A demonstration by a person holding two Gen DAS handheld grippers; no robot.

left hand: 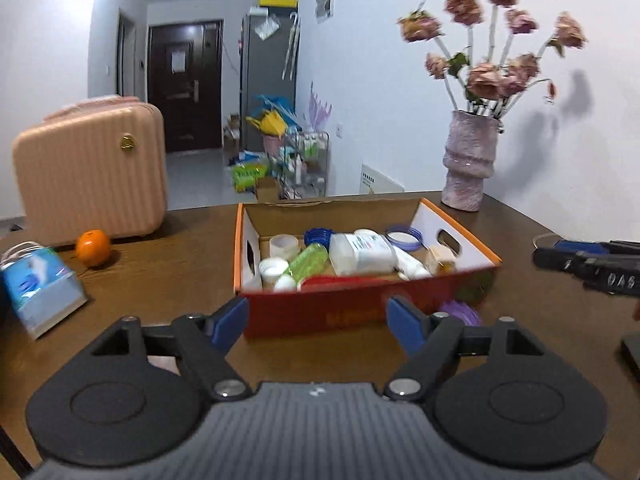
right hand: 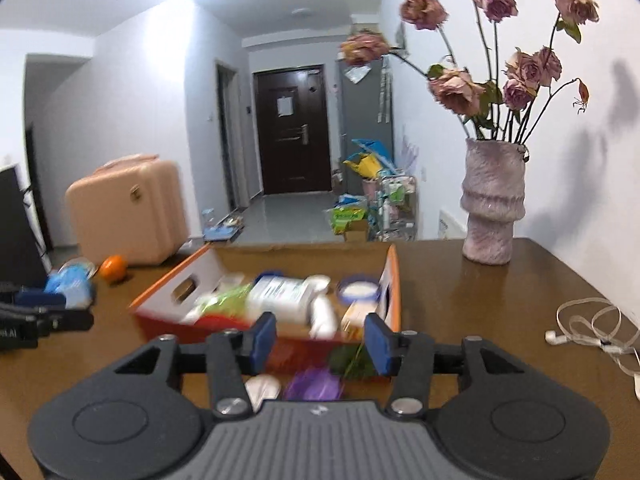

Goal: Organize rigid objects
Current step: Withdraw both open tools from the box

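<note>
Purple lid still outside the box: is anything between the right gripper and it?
Nothing visible. The purple lid lies on the table just below the open right gripper, in front of the box wall. A white lid sits beside it.

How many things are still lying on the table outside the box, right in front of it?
2, by the right wrist view: a purple lid and a white lid, side by side before the box. The tool's body may hide more.

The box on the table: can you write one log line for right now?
box: holds bottles and lids | left claw: open, empty | right claw: open, empty | purple lid: outside box, on table
</note>
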